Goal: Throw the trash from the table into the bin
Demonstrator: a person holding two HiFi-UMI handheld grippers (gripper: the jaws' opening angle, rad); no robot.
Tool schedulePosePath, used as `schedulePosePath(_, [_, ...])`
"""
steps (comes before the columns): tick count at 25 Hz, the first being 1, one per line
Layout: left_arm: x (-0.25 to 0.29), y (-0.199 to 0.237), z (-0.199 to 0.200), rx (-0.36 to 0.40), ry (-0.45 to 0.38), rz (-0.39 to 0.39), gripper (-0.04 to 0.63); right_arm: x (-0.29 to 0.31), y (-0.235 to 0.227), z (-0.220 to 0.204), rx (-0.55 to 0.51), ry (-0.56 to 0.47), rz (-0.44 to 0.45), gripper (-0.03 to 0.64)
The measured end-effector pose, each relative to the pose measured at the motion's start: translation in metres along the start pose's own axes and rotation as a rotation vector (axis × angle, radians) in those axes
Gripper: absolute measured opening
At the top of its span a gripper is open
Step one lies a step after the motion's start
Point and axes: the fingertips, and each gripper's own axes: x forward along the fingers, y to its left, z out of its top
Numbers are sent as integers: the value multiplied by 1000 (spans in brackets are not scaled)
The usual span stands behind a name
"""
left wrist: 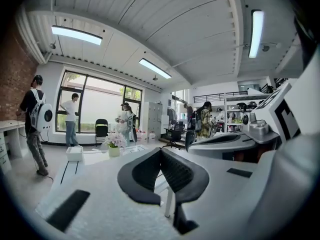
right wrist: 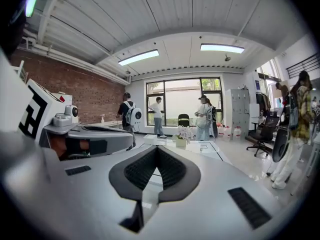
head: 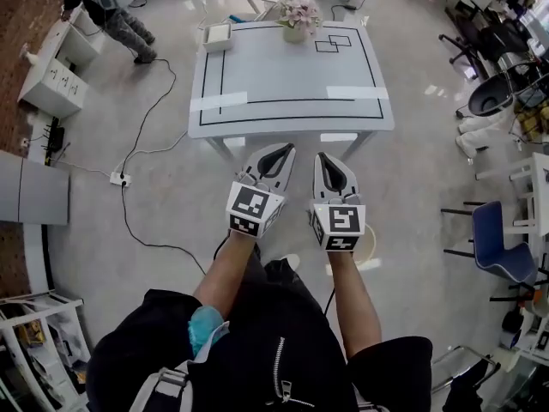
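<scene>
Left gripper: the left gripper [head: 281, 151] has its jaws pressed together, black pads meeting at the tips, with nothing between them; it is held over the floor just short of the counter's near edge.
Right gripper: the right gripper [head: 325, 158] also has its jaws pressed together and is empty; it is just beside the left one and pointing the same way.
Marker cubes: there is one on the back of each gripper, above the person's bare forearms.
Counter: the white counter [head: 292, 75] is straight ahead of both grippers, outlined in black tape with two overlapping taped squares [head: 333, 43] near its far right corner.
On the counter: a pot of pale flowers [head: 296, 21] stands at the far edge, and a small white open box [head: 217, 36] sits at the far left corner, well apart from the pot.
Trash and bin: neither can be picked out in any view.
Floor: it is glossy and grey, and a black cable [head: 141, 131] runs to a power strip [head: 118, 178] left of the counter.
Surroundings: a blue chair [head: 497, 247] is at the right, and a person with a white backpack [head: 111, 3] is at the far left.
</scene>
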Motion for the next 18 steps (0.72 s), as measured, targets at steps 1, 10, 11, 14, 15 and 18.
schedulePosePath(1, [-5, 5, 1, -4, -5, 7, 5, 1, 6, 3, -6, 0, 6, 9])
schedulePosePath(10, [-28, 63, 3, -27, -30, 19, 5, 33, 52, 20, -43, 2, 11, 9])
schedulePosePath(11, [-33, 74, 2, -29, -27, 25, 5, 38, 62, 20, -42, 8, 13, 9])
schedulePosePath(14, [-41, 110, 2, -42, -23, 34, 5, 59, 87, 24, -53, 19, 19, 9])
schedulePosePath(15, [-42, 120, 4, -44, -29, 32, 5, 66, 92, 28, -58, 17, 17, 9])
schedulePosePath(18, [-43, 148, 12, -40, -47, 18, 5, 89, 109, 43, -61, 0, 4, 9])
